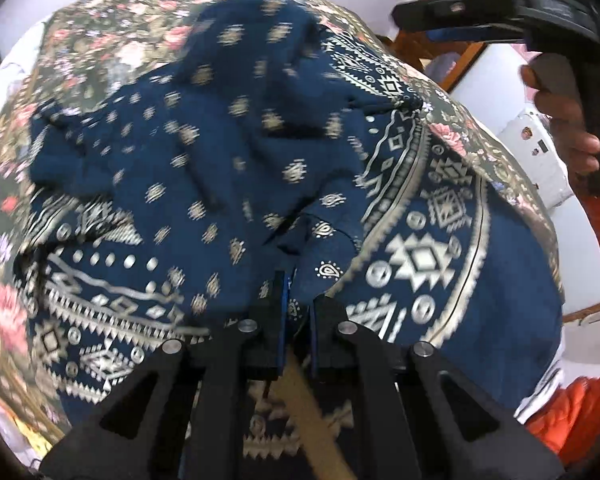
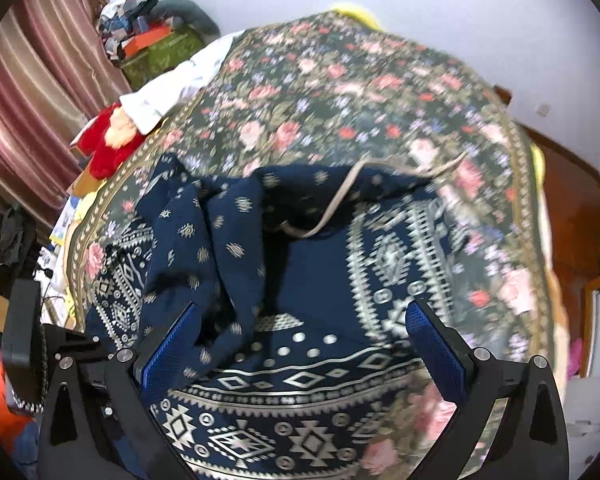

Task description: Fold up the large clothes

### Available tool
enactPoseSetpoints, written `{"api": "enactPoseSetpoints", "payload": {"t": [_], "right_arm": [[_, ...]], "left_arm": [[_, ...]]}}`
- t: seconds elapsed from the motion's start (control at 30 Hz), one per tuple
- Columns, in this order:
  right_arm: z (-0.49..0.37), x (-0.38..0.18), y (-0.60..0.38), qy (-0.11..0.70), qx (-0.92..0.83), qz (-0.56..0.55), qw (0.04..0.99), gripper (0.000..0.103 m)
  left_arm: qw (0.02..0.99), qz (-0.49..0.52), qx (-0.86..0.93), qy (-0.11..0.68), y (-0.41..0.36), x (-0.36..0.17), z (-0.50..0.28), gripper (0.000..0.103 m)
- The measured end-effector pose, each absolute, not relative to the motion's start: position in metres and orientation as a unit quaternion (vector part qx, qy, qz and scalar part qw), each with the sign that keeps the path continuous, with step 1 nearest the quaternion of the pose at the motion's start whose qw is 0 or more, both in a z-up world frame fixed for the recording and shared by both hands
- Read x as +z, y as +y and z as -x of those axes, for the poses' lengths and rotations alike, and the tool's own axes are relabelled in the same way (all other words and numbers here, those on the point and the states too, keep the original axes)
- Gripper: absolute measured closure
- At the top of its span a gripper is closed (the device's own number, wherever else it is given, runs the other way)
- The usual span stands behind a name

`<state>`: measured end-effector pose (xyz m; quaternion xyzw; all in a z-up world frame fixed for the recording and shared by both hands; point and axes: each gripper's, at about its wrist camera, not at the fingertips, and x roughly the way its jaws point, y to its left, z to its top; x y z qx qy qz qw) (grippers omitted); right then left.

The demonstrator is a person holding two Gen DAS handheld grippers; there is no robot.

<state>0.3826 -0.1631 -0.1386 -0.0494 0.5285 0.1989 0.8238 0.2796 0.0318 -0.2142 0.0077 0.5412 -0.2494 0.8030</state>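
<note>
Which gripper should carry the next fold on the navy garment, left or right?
Left, probably. The left gripper is already shut on a fold of the navy garment, so it can carry the cloth over. The right gripper is open above the garment, gripping nothing; it would need to grab first.

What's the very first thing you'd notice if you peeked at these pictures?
A big navy dress with silver patterns lies crumpled in the middle of a flowery bedspread. The left gripper pinches a fold of it at the near edge, while the right gripper hangs open above it.
</note>
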Motion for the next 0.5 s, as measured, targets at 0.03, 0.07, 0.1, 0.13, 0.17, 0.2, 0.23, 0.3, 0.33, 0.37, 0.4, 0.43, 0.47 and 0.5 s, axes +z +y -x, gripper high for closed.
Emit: {"api": "enactPoseSetpoints", "payload": {"t": [0.03, 0.07, 0.1, 0.13, 0.17, 0.2, 0.23, 0.3, 0.33, 0.37, 0.4, 0.43, 0.47, 0.5], "right_arm": [[-0.384, -0.144, -0.160, 0.533, 0.201, 0.046, 0.820, 0.001], [-0.384, -0.150, -0.156, 0.538, 0.202, 0.043, 0.817, 0.001], [-0.385, -0.157, -0.152, 0.543, 0.203, 0.042, 0.814, 0.001], [-0.387, -0.163, -0.147, 0.547, 0.203, 0.043, 0.811, 0.001], [-0.389, -0.169, -0.143, 0.551, 0.203, 0.043, 0.808, 0.001], [-0.391, -0.176, -0.139, 0.556, 0.206, 0.039, 0.804, 0.001], [-0.392, -0.181, -0.136, 0.560, 0.207, 0.034, 0.801, 0.002], [-0.395, -0.192, -0.131, 0.569, 0.211, 0.020, 0.794, 0.006], [-0.396, -0.197, -0.128, 0.575, 0.213, 0.015, 0.790, 0.010], [-0.397, -0.204, -0.125, 0.583, 0.216, 0.010, 0.783, 0.015], [-0.397, -0.208, -0.122, 0.588, 0.218, 0.007, 0.779, 0.016], [-0.397, -0.213, -0.121, 0.594, 0.219, 0.007, 0.774, 0.018], [-0.397, -0.217, -0.118, 0.597, 0.218, 0.011, 0.772, 0.018], [-0.395, -0.220, -0.117, 0.595, 0.215, 0.022, 0.774, 0.018]], "left_arm": [[0.805, -0.001, -0.243, 0.541, 0.038, -0.214, -0.275, 0.094], [0.804, 0.007, -0.241, 0.543, 0.043, -0.213, -0.273, 0.093], [0.804, 0.014, -0.236, 0.545, 0.049, -0.213, -0.270, 0.093], [0.804, 0.021, -0.228, 0.548, 0.057, -0.212, -0.267, 0.093], [0.805, 0.026, -0.222, 0.549, 0.064, -0.211, -0.266, 0.093], [0.807, 0.029, -0.218, 0.549, 0.071, -0.209, -0.264, 0.093], [0.808, 0.030, -0.215, 0.548, 0.078, -0.207, -0.262, 0.092], [0.810, 0.032, -0.206, 0.547, 0.090, -0.204, -0.258, 0.092], [0.811, 0.035, -0.203, 0.547, 0.096, -0.201, -0.258, 0.092], [0.811, 0.039, -0.200, 0.548, 0.101, -0.201, -0.257, 0.091], [0.810, 0.041, -0.199, 0.550, 0.104, -0.201, -0.256, 0.091], [0.809, 0.041, -0.200, 0.551, 0.106, -0.201, -0.255, 0.090], [0.807, 0.039, -0.200, 0.554, 0.107, -0.201, -0.252, 0.086], [0.806, 0.038, -0.200, 0.556, 0.107, -0.202, -0.252, 0.083]]}}
